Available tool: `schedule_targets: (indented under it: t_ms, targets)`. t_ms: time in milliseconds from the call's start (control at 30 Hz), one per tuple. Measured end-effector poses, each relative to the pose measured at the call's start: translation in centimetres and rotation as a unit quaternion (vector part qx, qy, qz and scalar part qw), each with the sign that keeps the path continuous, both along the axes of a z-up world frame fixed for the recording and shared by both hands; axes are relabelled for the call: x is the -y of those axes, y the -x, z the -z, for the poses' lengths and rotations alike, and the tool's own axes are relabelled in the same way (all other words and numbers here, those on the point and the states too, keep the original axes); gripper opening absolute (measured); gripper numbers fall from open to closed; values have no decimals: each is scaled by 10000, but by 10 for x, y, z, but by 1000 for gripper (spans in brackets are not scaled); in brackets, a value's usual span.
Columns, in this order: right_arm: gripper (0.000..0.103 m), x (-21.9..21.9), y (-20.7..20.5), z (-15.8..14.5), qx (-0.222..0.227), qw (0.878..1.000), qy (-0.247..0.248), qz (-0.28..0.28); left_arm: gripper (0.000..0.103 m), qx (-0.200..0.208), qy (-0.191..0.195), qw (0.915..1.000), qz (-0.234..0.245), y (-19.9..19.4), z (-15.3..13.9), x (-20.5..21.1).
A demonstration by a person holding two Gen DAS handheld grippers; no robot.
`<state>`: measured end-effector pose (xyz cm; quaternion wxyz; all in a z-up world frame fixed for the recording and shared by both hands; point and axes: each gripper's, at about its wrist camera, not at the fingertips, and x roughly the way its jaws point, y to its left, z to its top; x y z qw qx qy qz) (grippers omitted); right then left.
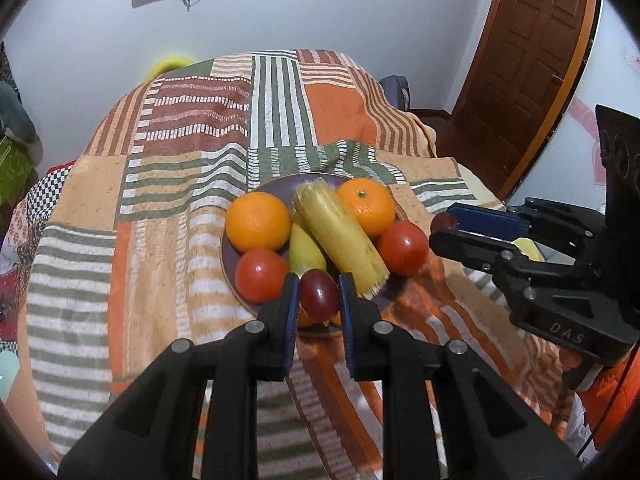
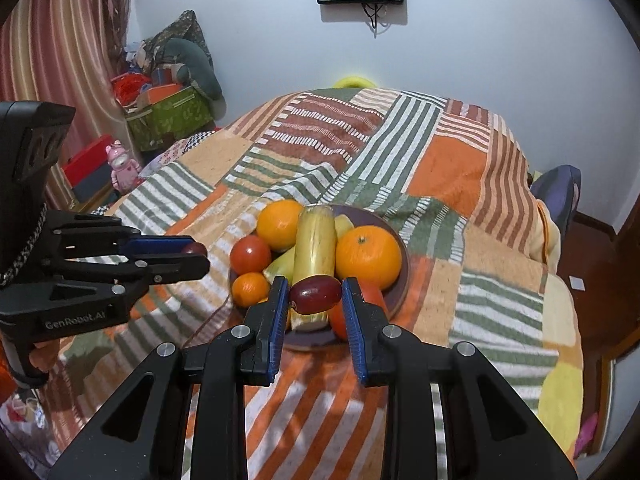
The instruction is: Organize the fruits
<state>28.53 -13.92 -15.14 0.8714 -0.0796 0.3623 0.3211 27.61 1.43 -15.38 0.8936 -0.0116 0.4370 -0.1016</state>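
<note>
Left tongs (image 1: 319, 294) clamped on a red grape (image 1: 319, 293); right tongs (image 2: 315, 299) clamped on another grape (image 2: 316, 294), both above the plate's (image 2: 401, 280) near rim. Risk: smooth round skins squirt from the pads, or squeeze bruises them; a drop could roll off the cloth-covered surface (image 2: 500, 272).

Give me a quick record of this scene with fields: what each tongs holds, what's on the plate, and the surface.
left tongs: shut on a dark red grape
right tongs: shut on another red grape
plate: two large oranges, one small orange, two tomatoes, yellow-green fruit, a long yellow piece on top
surface: striped patchwork cloth
</note>
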Motion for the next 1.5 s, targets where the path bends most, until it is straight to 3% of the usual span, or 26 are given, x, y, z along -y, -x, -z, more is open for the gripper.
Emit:
schedule_targets:
  t_ms: [467, 600, 733, 867, 1100, 1400, 1500]
  targets:
    - [25, -17, -39, 32, -232, 9996, 131, 16, 19, -240, 225, 9994, -144, -48, 35, -2]
    - [27, -20, -43, 37, -240, 9994, 253, -13, 44, -373, 208, 9988, -220, -50, 40, -2]
    - [39, -17, -42, 35, -178, 9995, 239, 80, 44, -226, 20, 9994, -264, -42, 33, -3]
    - [41, -8, -35, 19, -41, 9998, 107, 161, 44, 14, 15, 9993, -363, -27, 11, -9]
    - [41, 17, -8, -36, 414, 9977, -328, 433, 44, 888, -44, 9940, -643, 17, -57, -11]
    - [41, 45, 67, -119, 1285, 9843, -978, 715, 44, 2177, 142, 9729, -772, 107, -156, -3]
    - [41, 50, 94, -139, 1524, 9785, -1190, 725, 44, 2482, 159, 9656, -762, 134, -176, 2]
